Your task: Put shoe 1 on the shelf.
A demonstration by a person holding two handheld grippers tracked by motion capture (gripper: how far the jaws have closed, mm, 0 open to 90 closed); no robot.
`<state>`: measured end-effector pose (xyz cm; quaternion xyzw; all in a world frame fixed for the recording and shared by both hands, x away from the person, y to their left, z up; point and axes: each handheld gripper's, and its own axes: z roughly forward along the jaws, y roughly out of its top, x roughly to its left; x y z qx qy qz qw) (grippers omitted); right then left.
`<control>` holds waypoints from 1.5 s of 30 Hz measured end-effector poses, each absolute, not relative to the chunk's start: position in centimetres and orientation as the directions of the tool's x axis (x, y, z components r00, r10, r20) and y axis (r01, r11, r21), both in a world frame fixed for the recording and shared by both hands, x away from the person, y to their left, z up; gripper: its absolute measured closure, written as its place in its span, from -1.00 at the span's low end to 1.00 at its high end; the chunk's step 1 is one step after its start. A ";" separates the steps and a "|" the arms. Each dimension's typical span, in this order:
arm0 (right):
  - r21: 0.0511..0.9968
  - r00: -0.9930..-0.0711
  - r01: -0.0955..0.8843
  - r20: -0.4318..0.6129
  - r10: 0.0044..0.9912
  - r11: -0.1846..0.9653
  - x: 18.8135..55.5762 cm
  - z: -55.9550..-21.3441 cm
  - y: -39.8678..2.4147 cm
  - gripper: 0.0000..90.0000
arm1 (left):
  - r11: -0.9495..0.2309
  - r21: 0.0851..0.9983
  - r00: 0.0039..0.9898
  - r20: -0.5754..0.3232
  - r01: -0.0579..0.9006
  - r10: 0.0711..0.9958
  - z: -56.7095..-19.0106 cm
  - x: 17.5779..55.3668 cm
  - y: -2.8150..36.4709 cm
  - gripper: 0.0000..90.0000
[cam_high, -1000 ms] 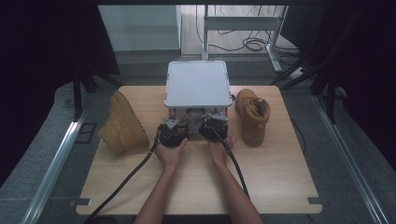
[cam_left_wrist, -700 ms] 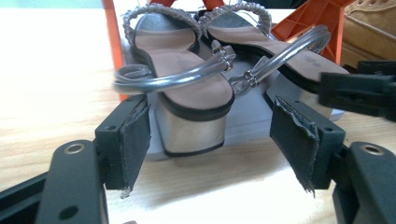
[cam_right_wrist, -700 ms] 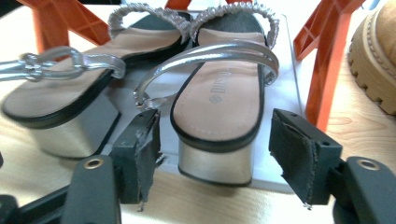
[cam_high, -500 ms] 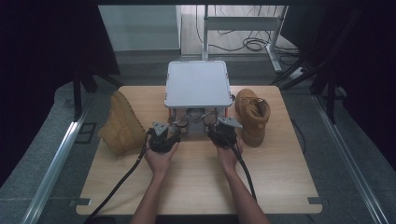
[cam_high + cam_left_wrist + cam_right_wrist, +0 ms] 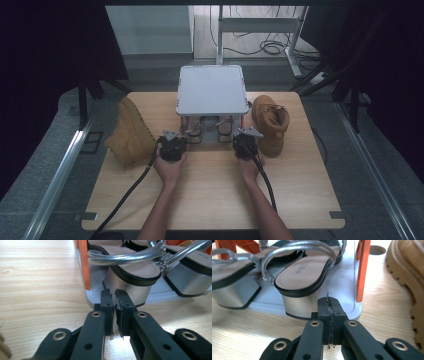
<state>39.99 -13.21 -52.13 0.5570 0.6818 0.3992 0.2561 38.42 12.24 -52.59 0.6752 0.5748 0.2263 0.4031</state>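
Note:
A small rack with a grey top (image 5: pixel 211 90) and orange legs (image 5: pixel 85 262) stands mid-table. On its lower shelf (image 5: pixel 342 277) sits a pair of silver strappy block-heel sandals (image 5: pixel 207 129). My left gripper (image 5: pixel 173 141) is just in front of the rack's left corner. Its jaws are shut on nothing, and the tips (image 5: pixel 113 293) nearly touch the heel of the left sandal (image 5: pixel 132 267). My right gripper (image 5: pixel 245 139) is at the rack's front right. It is shut and empty, with its tips (image 5: pixel 328 300) close to the heel of the right sandal (image 5: pixel 304 270).
A tan boot (image 5: pixel 129 132) lies on its side left of the rack. A second tan boot (image 5: pixel 270 122) stands upright right of it, its lugged sole (image 5: pixel 409 270) close to my right gripper. Bare wooden tabletop (image 5: pixel 210 195) stretches toward the person.
Both grippers have moved apart along the rack's front, the left one leftward and the right one rightward, and drawn slightly back. The sandals and boots have not moved.

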 end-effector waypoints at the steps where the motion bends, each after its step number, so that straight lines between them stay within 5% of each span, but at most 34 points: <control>1: 0.827 -0.248 0.558 0.096 0.964 0.061 40.1 -52.3 -13.1 0.99 | -0.016 0.802 0.238 -0.158 0.597 0.958 -52.7 38.6 12.1 0.89; 31: 0.827 -0.250 0.560 0.109 0.962 0.052 41.1 -52.7 -10.6 0.97 | -0.048 0.786 0.289 -0.170 0.616 0.942 -52.9 39.8 9.8 0.88; 45: 0.844 -0.358 0.534 0.165 0.919 0.056 36.9 -50.0 -14.2 0.96 | -0.030 0.823 0.331 -0.195 0.567 0.923 -49.5 34.7 14.9 0.84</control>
